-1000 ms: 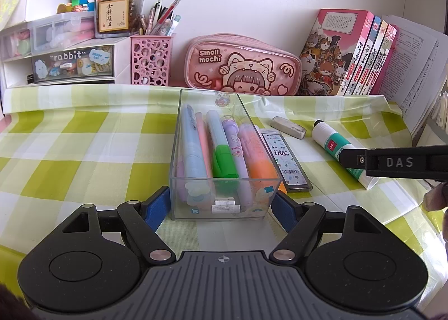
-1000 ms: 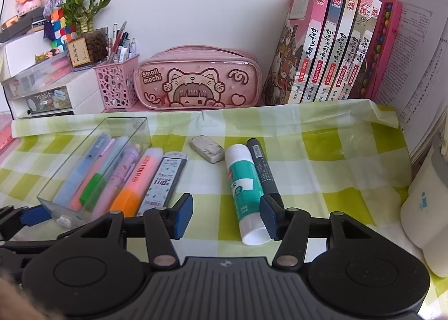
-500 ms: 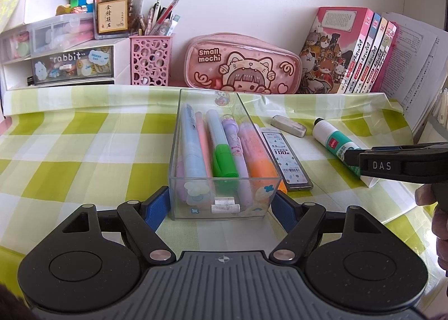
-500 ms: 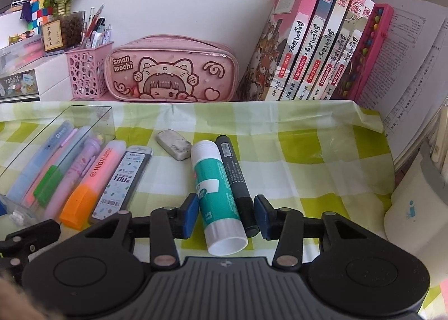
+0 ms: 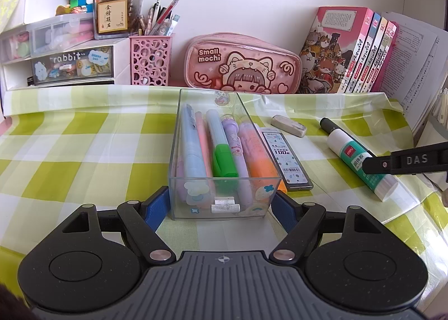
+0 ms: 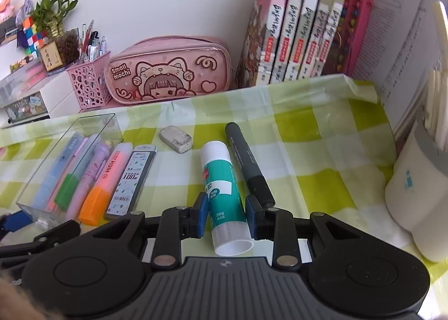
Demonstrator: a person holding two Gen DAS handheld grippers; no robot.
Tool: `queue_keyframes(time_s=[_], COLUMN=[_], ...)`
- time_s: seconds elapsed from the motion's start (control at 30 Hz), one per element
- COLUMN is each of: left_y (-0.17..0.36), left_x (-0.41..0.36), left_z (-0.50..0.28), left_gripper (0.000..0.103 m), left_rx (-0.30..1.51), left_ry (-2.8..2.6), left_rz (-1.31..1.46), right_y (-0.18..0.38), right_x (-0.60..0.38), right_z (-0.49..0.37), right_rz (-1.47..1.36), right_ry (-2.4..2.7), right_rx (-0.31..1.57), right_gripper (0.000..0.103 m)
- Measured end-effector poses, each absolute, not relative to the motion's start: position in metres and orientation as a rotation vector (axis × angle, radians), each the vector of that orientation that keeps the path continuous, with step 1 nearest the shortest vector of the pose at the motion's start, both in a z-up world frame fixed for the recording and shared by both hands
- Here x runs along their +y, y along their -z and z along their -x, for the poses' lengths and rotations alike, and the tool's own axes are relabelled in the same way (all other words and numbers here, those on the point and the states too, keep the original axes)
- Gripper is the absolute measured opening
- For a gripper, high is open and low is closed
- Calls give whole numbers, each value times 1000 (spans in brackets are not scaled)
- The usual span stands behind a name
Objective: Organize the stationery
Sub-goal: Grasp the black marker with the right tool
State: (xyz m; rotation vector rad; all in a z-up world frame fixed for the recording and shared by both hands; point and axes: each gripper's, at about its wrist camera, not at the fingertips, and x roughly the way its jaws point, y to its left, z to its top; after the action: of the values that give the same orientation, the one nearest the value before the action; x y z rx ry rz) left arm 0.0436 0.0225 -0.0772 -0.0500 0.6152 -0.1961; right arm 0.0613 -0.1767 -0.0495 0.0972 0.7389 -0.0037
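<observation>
— Five pens and markers lie in the clear box (image 5: 224, 152) already. How is it kept from sliding?

— By the left gripper (image 5: 222, 206). Its blue pads sit tight on the two sides of the box, at the near end. The box is in the middle of the checked table (image 5: 84, 152).

— What is not put away yet?

— Going left to right: the orange highlighter (image 6: 107, 180) leans right against the box on the outside. Next to it is the lead case (image 6: 131, 180). Then the eraser (image 6: 176, 139), closer to the back edge. Then the glue stick (image 6: 221, 185), and the black marker (image 6: 247, 163) touching it.

— And the right gripper (image 6: 226, 215)?

— Its jaws are closing around the glue stick. The pads look just off it, not squeezing yet.

— So lots left?

— I think about half.
</observation>
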Motion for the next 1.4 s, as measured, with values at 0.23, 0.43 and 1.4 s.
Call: queue_keyframes(time_s=[0.23, 0.43, 1.4], left_y=[77, 77, 78], left_x=[22, 22, 22], left_z=[-44, -44, -45], left_gripper=[76, 76, 76], left_rx=[615, 615, 619], left_ry=[196, 196, 193], left_rz=[51, 48, 25], right_y=[42, 29, 48], right_x=[-183, -194, -187], right_z=[-57, -68, -77], right_rz=[-197, -150, -40], right_ry=[-113, -39, -45], right_rx=[800, 725, 810], right_gripper=[54, 55, 46])
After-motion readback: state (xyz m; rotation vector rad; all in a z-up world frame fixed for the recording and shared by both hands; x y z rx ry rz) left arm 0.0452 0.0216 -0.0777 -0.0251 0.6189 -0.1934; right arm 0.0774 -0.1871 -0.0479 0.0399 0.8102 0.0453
